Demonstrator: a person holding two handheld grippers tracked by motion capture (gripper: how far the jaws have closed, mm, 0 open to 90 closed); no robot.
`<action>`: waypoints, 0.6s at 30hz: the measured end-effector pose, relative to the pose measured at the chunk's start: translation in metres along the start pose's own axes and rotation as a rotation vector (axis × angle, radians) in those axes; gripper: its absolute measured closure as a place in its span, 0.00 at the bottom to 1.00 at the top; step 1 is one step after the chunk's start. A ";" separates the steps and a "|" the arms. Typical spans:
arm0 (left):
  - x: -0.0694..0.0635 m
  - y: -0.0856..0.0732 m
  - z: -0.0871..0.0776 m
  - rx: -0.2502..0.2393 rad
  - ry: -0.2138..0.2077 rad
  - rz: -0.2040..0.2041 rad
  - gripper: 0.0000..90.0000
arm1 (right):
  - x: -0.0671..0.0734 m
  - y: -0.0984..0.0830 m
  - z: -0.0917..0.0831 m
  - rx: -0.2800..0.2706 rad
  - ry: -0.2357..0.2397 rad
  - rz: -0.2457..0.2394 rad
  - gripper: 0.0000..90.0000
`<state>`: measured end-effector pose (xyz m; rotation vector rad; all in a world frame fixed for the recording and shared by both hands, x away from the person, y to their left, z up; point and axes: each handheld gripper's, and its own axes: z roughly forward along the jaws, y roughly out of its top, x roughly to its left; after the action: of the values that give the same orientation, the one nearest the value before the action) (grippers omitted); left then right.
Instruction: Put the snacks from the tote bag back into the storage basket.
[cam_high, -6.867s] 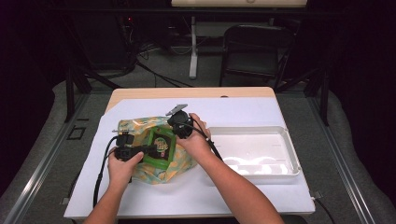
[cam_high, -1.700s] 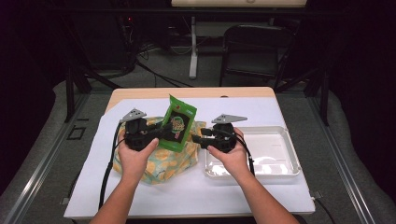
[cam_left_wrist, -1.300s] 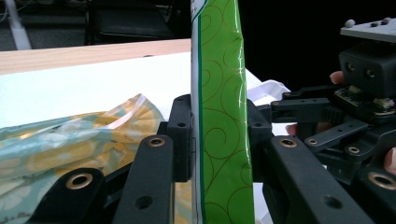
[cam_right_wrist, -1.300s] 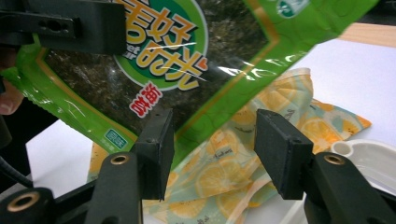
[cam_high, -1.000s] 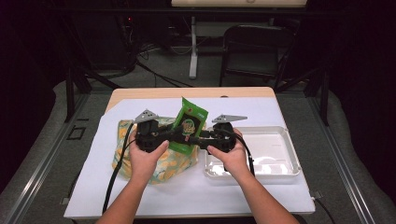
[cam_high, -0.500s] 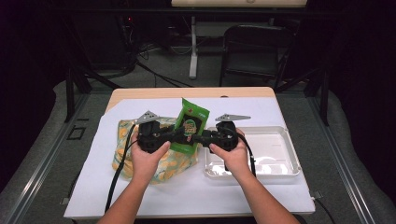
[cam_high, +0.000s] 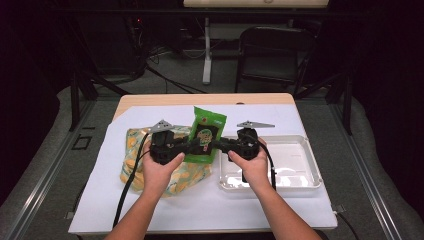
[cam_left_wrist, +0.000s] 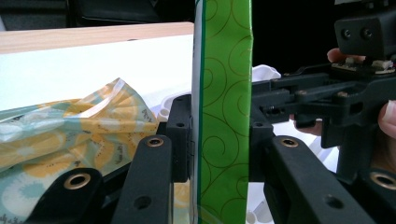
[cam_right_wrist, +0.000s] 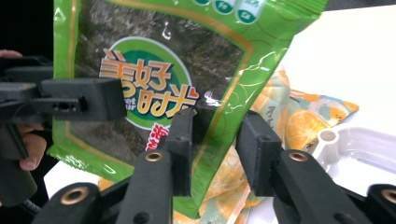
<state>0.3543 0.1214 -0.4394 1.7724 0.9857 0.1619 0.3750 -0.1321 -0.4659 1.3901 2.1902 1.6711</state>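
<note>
Hand-over step: left hand-held gripper (cam_high: 186, 146) clamps green snack packet (cam_high: 205, 134) upright; right hand-held gripper (cam_high: 220, 145), at its 3 o'clock edge, jaws just been closing, not yet pinching; next, close fully before left lets go.

One green snack packet (cam_high: 206, 132); one orange-patterned bag (cam_high: 175, 172) at its 7 o'clock; one clear plastic tray (cam_high: 300, 170) at its 4 o'clock; two grippers, left (cam_high: 187, 146) and right (cam_high: 220, 144); one white sheet (cam_high: 90, 190).
</note>
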 end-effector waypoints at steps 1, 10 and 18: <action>0.000 0.000 0.001 0.000 -0.002 -0.003 0.79 | 0.000 0.000 -0.001 -0.006 -0.002 0.005 0.76; -0.002 -0.003 0.010 0.021 -0.004 0.001 0.79 | -0.010 0.001 -0.005 -0.028 -0.017 0.071 0.88; -0.003 -0.004 0.014 0.023 -0.005 0.005 0.78 | -0.013 0.001 -0.011 -0.056 -0.024 0.086 0.97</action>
<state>0.3581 0.1093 -0.4479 1.7955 0.9834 0.1494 0.3779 -0.1494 -0.4662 1.5025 2.0823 1.7197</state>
